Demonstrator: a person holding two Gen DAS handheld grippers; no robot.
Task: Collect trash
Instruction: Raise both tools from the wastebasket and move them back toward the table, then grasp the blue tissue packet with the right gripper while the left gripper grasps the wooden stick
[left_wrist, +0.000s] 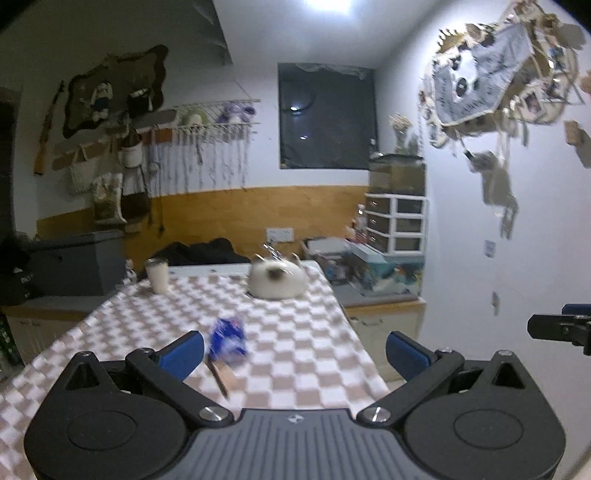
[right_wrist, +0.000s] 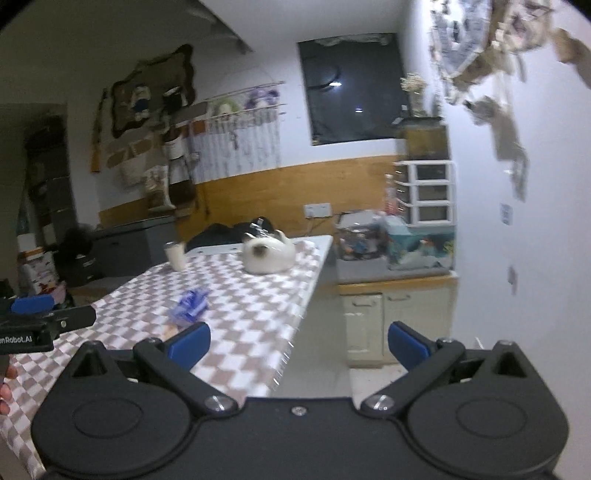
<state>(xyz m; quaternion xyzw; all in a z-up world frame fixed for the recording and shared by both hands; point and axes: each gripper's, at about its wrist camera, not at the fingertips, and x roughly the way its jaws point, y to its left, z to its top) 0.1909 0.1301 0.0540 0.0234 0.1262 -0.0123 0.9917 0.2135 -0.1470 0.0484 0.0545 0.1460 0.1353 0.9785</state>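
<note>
Blue pads on both tools, spread wide w/ nothing between them: left gripper (left_wrist: 294, 354) is open and empty, held above the near end of the table (left_wrist: 314, 354); right gripper (right_wrist: 298, 345) is likewise open and empty, hanging over the table's right edge w/ floor below its right finger. Just ahead of the left gripper's left pad (left_wrist: 184, 352) lies the trash: a crumpled blue-and-white wrapper (left_wrist: 227, 338) on the checkered cloth, blurred, w/ a small tan piece and a thin dark stick (left_wrist: 221, 376) right beside it, nearer the camera. From the right wrist view the same wrapper (right_wrist: 190, 304) sits left of centre, closer to the left tool than the right. Farther out, a white cup (left_wrist: 157, 275) stands at the far left of the table and a cream cat-shaped item (left_wrist: 275, 278) rests near the far edge; can't tell if either counts as trash. No bin or bag visible in either view. Progress, as I judge it: basically at the start, nothing picked up yet, wrapper and bits untouched on the cloth. Left to do: close on the wrapper, prob. w/ the left tool since it's nearest, then gather the stick and tan scrap, then find somewhere to drop them.
</note>
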